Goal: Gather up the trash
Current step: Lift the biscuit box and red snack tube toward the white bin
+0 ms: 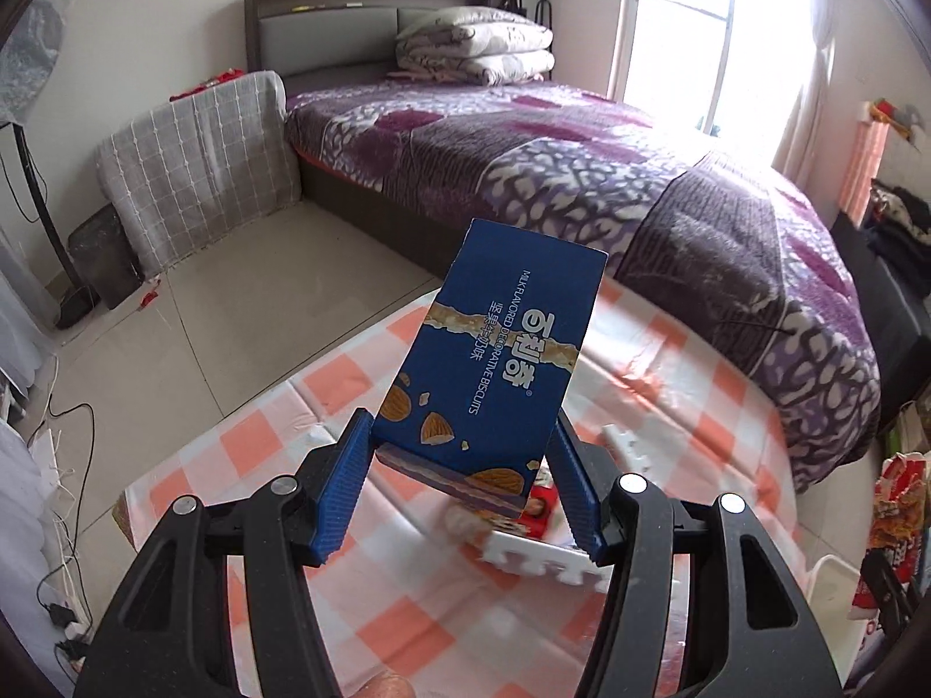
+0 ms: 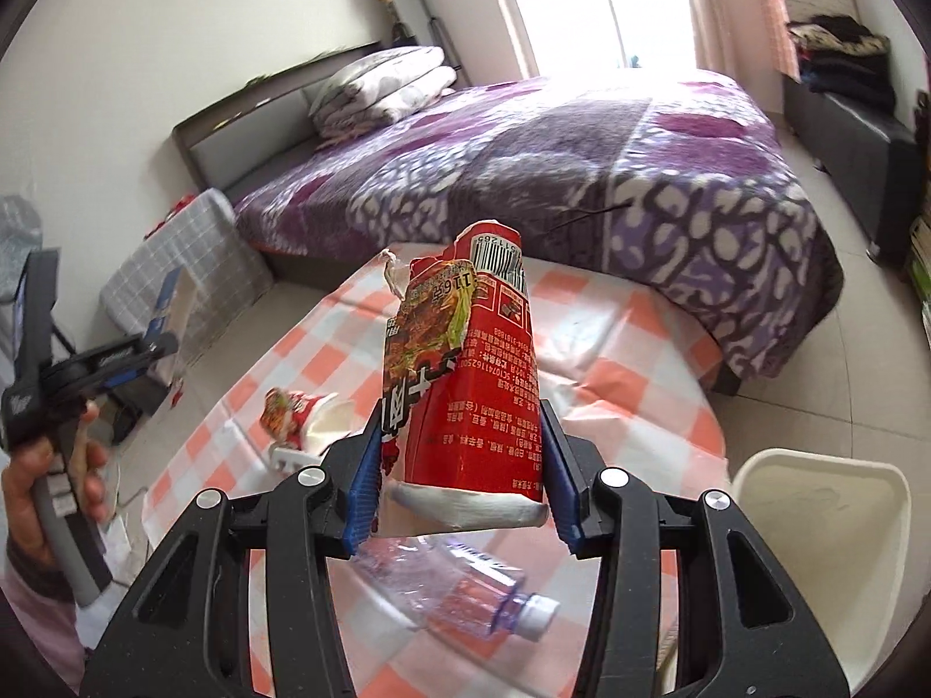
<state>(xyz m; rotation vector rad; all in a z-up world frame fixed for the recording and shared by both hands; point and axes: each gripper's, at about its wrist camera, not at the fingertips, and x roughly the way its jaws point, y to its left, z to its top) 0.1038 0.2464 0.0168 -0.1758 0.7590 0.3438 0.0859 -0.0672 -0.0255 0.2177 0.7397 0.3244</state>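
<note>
Above the checkered table (image 2: 640,360), one left gripper (image 1: 459,465) clamps one blue biscuit box (image 1: 494,349) while one right gripper (image 2: 459,471) clamps one red noodle cup (image 2: 465,384), with one plastic bottle (image 2: 459,587) and one second cup (image 2: 302,413) lying below.

Sunlit bedroom, purple-quilted bed (image 1: 582,174)

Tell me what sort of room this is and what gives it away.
A bedroom in a home, most likely. A large bed with a purple patterned blanket fills the room, folded quilts are stacked by its padded grey headboard, and daylight comes through a tall window.
</note>
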